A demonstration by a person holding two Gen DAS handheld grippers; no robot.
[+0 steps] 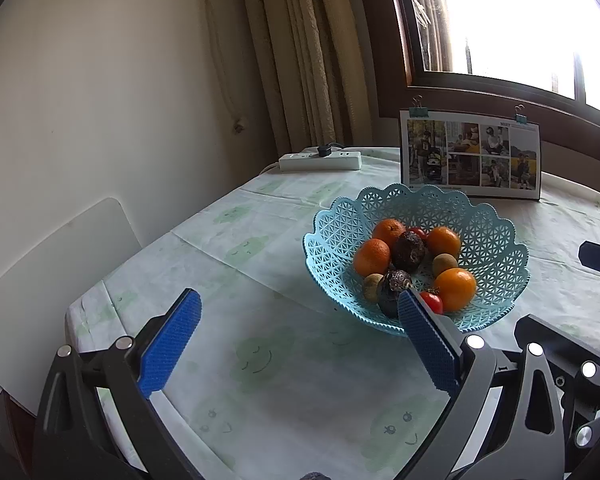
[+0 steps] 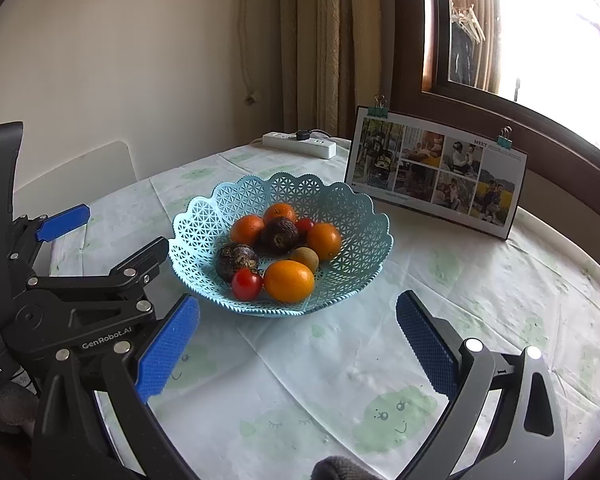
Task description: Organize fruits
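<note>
A light-blue lattice basket point(image 1: 496, 240) point(image 2: 340, 204) stands on the table and holds several fruits: oranges point(image 1: 454, 289) point(image 2: 289, 281), dark wrinkled passion fruits point(image 1: 408, 250) point(image 2: 236, 261), kiwis point(image 1: 444, 264) point(image 2: 305, 259) and red tomatoes point(image 1: 432, 302) point(image 2: 247, 284). My left gripper point(image 1: 298, 338) hovers open over the cloth, left of and in front of the basket, nothing between its blue pads. My right gripper point(image 2: 298, 342) is open too, just in front of the basket. The left gripper point(image 2: 104, 240) also shows at the left of the right wrist view.
A table with a pale cloth printed with green faces point(image 1: 260, 360) point(image 2: 340, 380) fills the foreground. A photo collage board point(image 1: 471, 155) point(image 2: 436, 172) stands behind the basket. A white power strip point(image 1: 320, 161) point(image 2: 299, 144) lies at the back. A white chair back point(image 1: 48, 292) is left; curtain and window behind.
</note>
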